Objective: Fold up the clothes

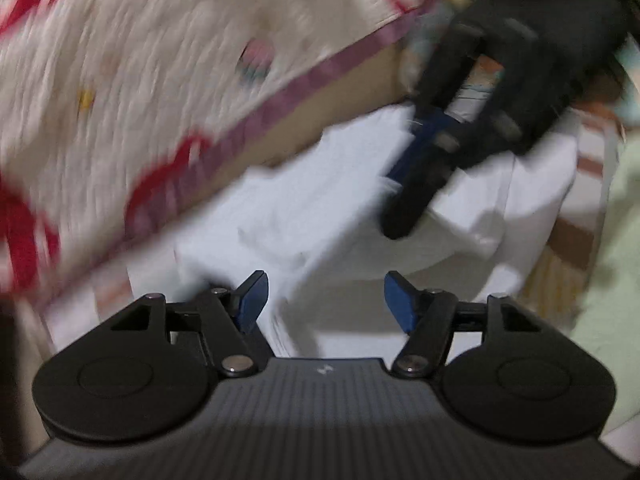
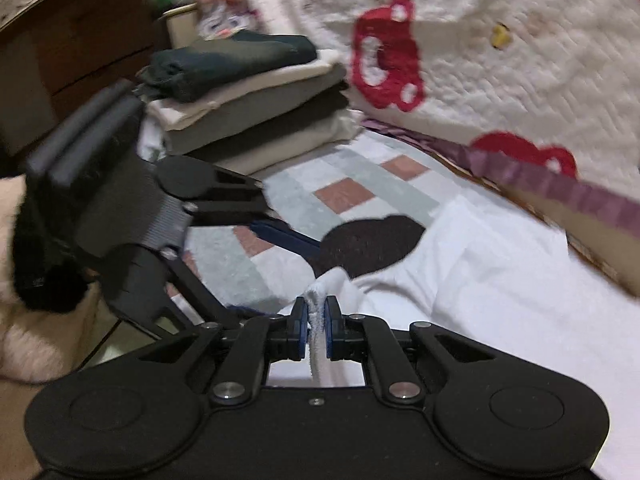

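On patterned bedspread (image 2: 344, 192), white garment (image 2: 460, 280) lies spread. R gripper (image 2: 316, 314) pinches its edge; L gripper (image 1: 326, 300) spread wide, empty. Keep pinch firm w/ even tension; align edges before release.

The quilt (image 1: 132, 92) above the white garment (image 1: 320, 208) is smeared by motion blur in the left wrist view, its red shapes unreadable and its upper part cut off by the frame. The right gripper (image 1: 404, 204) over that garment is blurred too, so its tip cannot be made out there. Behind the garment, the folded stack's (image 2: 248, 92) far end is hidden by the left gripper (image 2: 276, 236).
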A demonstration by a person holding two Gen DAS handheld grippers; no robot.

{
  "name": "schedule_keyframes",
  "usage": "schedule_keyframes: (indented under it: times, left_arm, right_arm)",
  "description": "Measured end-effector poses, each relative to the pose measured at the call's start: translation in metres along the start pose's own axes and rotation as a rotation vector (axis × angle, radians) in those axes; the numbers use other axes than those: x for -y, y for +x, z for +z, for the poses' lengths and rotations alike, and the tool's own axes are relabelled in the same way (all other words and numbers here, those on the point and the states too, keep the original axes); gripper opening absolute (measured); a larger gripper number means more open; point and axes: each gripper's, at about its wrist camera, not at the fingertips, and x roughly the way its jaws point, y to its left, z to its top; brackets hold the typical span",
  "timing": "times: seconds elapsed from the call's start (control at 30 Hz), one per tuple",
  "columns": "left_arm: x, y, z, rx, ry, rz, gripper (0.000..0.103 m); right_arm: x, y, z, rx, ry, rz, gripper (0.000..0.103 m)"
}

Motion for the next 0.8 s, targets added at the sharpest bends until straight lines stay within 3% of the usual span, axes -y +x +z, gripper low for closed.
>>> schedule_keyframes:
  times: [0.07,0.13,0.27,0.33,0.37,0.4,0.47,0.53,0.63,0.73,0.8]
  left_arm:
    - [0.005,0.003,0.004,0.043,0.099,-0.005,0.078]
    - [0.010,0.009,0.006,0.077,0.147,-0.008,0.079]
    - [0.012,0.026,0.011,0.067,0.065,0.000,0.076]
    - [0.007,0.030,0.016,0.055,0.008,-0.047,0.044]
    - [0.003,0.033,0.020,0.041,-0.019,-0.069,0.010]
    - [0.000,0.035,0.023,0.029,-0.045,-0.091,0.005]
    - [-0.006,0.039,0.031,0.034,-0.091,-0.108,0.004]
    - [-0.014,0.046,0.039,0.026,-0.153,-0.068,0.004]
    - [-0.037,0.056,0.043,0.000,-0.342,0.031,0.004]
    - [-0.046,0.058,0.035,0.035,-0.543,0.028,0.004]
    - [-0.039,0.061,0.030,0.012,-0.533,0.026,0.004]
  right_arm:
    - [0.007,-0.003,0.001,0.003,0.016,0.011,0.009]
    - [0.014,-0.006,0.001,0.006,0.031,0.021,0.009]
    - [0.028,-0.013,0.002,0.012,0.062,0.043,0.009]
    - [0.035,-0.016,0.003,0.014,0.078,0.054,0.009]
    - [0.038,-0.018,0.003,0.016,0.085,0.059,0.009]
    - [0.042,-0.019,0.003,0.017,0.093,0.064,0.009]
    - [0.052,-0.026,0.001,0.037,0.128,0.056,0.012]
    - [0.071,-0.047,-0.009,0.109,0.215,-0.018,0.017]
    - [0.118,-0.095,-0.033,0.184,0.429,-0.175,0.019]
    - [0.153,-0.149,-0.064,0.263,0.668,-0.344,0.021]
    - [0.169,-0.183,-0.089,0.311,0.780,-0.475,0.022]
